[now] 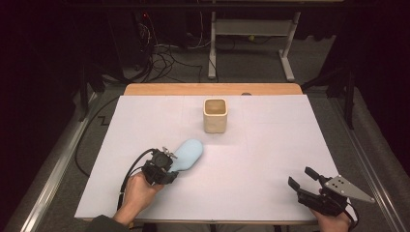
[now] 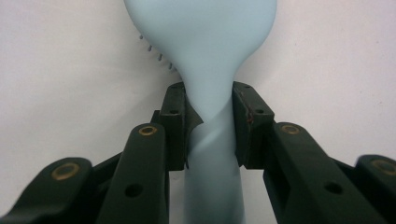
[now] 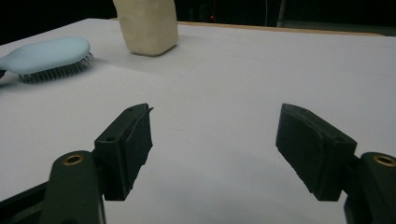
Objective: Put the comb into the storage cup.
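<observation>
**Left claw clamped on the hairbrush handle, cup ahead on the bench**

My left claw (image 2: 210, 126) sits at the near left part of the bench (image 1: 270, 159). Its two black jaws are pressed against either side of the narrow handle of a pale blue hairbrush (image 2: 205, 51), just below where the handle widens into the head. I read this as a firm grip.

From the claw outward, the brush runs straight away from me along the line of the jaws. In the high view, its long axis points from my left hand (image 1: 140, 191) up and to the right, with the oval head (image 1: 188, 153) at the far end. The brush lies flat on the bench, smooth back up and bristles down; a few bristle tips peek out at the head's edge.

Beyond the head, further up and slightly right, stands a cream square cup (image 1: 215, 115), upright, its mouth open to the top. It is near the brush but not touching it. The brush already points roughly toward it.

My right claw (image 3: 215, 154) rests at the near right corner, jaws wide apart and holding nothing, well away from the brush. The left hand is plainly the nearer one, so I judge the coming move belongs to it.
</observation>
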Motion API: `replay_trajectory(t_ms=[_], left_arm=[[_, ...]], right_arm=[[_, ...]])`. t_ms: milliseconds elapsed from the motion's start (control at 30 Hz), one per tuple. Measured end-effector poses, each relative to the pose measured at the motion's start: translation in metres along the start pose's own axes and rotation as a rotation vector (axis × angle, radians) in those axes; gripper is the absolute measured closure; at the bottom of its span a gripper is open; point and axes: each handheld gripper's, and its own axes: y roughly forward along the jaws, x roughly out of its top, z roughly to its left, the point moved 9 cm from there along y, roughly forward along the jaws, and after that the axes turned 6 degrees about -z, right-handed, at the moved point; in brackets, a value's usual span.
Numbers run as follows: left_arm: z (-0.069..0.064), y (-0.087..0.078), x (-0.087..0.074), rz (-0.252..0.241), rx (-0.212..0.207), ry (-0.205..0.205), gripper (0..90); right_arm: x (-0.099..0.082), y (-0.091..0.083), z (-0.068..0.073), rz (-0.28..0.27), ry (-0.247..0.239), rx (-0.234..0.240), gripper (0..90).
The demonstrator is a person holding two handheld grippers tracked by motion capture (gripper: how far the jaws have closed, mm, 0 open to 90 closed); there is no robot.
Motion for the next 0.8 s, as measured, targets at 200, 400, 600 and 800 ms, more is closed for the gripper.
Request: replay_trajectory(t_ms=[200, 400, 600, 800], left_arm=[[-0.001, -0.004, 0.003, -0.024, 0.002, 0.005, 69.0], [-0.003, -0.008, 0.006, -0.052, 0.005, 0.019, 69.1], [-0.008, -0.009, 0.008, -0.062, -0.004, 0.037, 69.1], [-0.012, -0.012, 0.01, -0.081, -0.017, 0.046, 69.1]], right_arm=[[0.001, 0.0, 0.0, -0.005, -0.002, 0.001, 27.7], [0.001, 0.0, 0.0, -0.008, -0.001, 0.003, 27.7], [0.001, 0.0, 0.0, -0.01, -0.002, 0.002, 27.7], [0.001, 0.0, 0.0, -0.01, -0.001, 0.003, 27.8]])
